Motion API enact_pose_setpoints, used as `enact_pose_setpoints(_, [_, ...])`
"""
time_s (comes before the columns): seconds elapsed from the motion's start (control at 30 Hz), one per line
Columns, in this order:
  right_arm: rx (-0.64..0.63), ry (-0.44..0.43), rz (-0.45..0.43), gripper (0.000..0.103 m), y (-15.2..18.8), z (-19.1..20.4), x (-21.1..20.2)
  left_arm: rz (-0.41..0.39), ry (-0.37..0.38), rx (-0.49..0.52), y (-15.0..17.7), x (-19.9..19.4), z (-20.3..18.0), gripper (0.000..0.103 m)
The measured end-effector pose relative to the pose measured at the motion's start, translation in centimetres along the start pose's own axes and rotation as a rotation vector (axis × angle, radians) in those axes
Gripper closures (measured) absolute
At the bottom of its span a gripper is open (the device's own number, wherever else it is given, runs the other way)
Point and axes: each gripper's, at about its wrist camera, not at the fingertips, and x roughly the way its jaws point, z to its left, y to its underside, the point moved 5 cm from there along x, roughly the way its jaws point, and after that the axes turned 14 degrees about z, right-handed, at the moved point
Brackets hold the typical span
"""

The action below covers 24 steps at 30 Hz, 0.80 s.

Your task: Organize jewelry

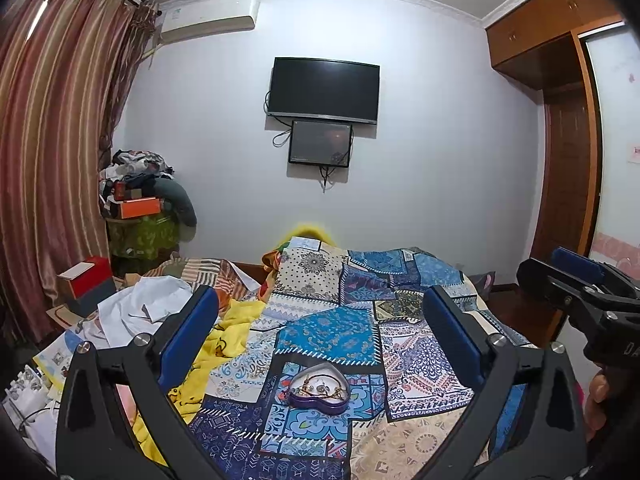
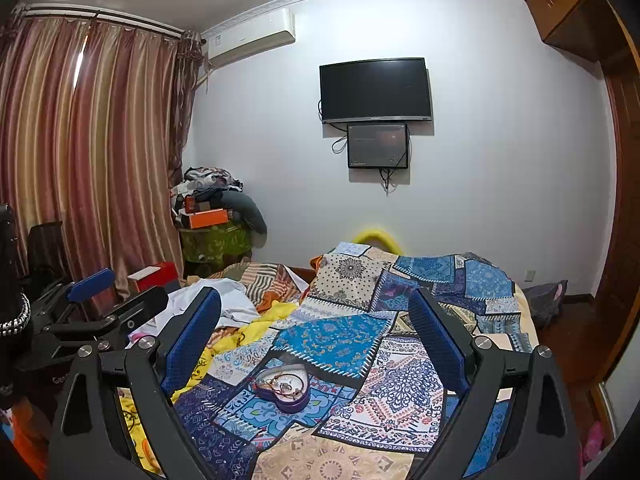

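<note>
I hold both the left gripper [image 1: 320, 336] and right gripper [image 2: 314, 328] released, jaws spread, above the bed [image 1: 420, 344]. The jewelry [image 1: 320, 387] lies bunched inside a heart-shaped box [image 1: 319, 402] on the patchwork cover [image 2: 332, 336]. Whether sorting remains or is finished, I cannot tell.

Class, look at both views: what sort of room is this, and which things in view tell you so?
Most likely a home bedroom: a bed under a blue patchwork quilt, a black wall-mounted television, and striped reddish window curtains.
</note>
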Motion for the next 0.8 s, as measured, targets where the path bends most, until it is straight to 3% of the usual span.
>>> enact_pose_setpoints(0.8, [0.024, -0.002, 0.001, 0.009, -0.13, -0.58, -0.3, 0.024, 0.031, 0.026, 0.15, 0.1, -0.31, 0.001])
